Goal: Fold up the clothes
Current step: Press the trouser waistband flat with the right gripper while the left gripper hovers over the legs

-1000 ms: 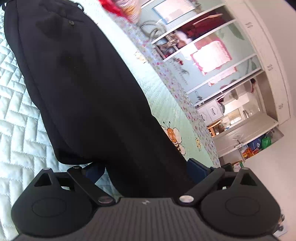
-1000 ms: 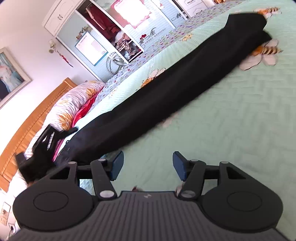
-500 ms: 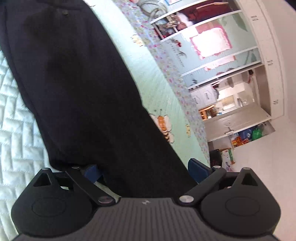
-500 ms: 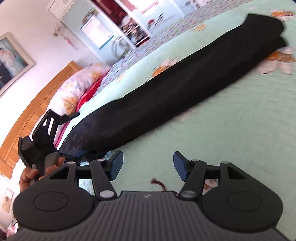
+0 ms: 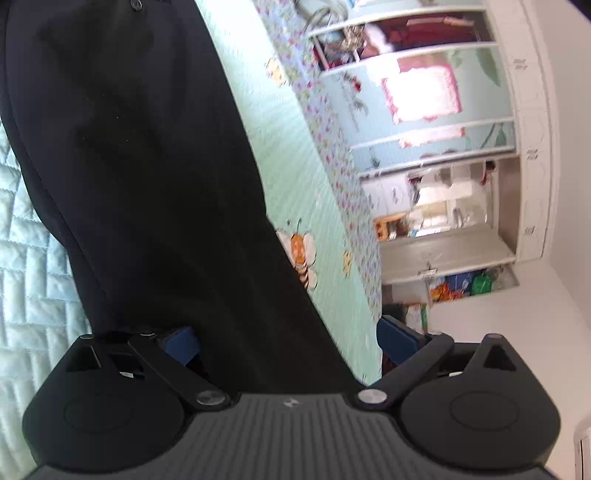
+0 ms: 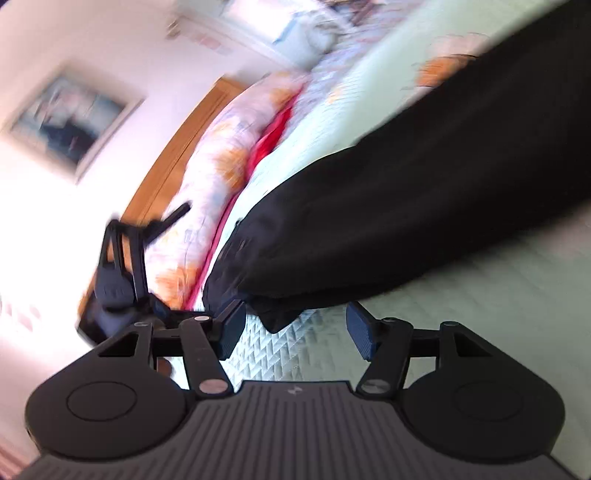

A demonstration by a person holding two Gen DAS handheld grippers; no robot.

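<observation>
Black trousers (image 5: 147, 166) lay flat along a pale green quilt (image 5: 295, 177) on the bed, a button (image 5: 136, 3) showing at the top end. The left gripper (image 5: 288, 341) sat over the trousers with fingers spread wide, dark cloth filling the gap between them, though whether either blue pad (image 5: 181, 341) touched it could not be told. The right gripper (image 6: 295, 325) was also wide, nothing held, its tips just beside the near end of the trousers (image 6: 388, 229); a pillow (image 6: 229, 155) and wooden headboard (image 6: 177, 136) were blurred behind.
</observation>
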